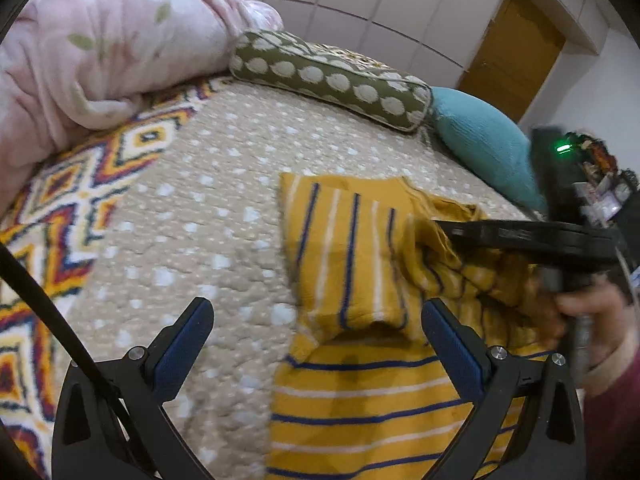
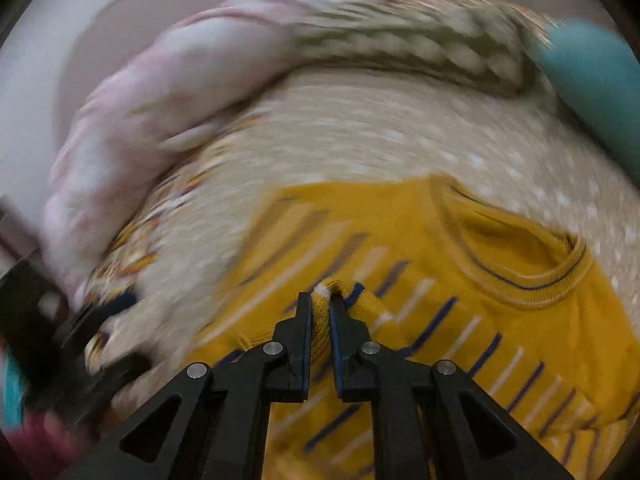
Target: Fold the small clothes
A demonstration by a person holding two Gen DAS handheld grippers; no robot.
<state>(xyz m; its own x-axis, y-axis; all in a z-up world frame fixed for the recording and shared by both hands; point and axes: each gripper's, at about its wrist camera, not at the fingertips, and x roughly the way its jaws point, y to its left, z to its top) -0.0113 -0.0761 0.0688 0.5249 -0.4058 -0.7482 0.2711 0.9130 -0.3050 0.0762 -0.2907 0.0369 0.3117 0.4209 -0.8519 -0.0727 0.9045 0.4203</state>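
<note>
Mustard-yellow striped shirt (image 2: pixel 460 280) lies on the quilted bed (image 1: pixel 200 220) at 4 o'clock of the left view — mid-fold. Right gripper (image 2: pixel 320 300) pinches its hem; left gripper (image 1: pixel 316 344) gapes empty. Next, lay the fold flat and release.

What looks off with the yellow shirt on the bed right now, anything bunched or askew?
Yes. The yellow striped shirt is not flat: its right side is bunched into a crumpled heap where the right gripper pinches a fold of it. A sleeve lies folded over the body. The left gripper hangs open above it. No damage visible.
</note>
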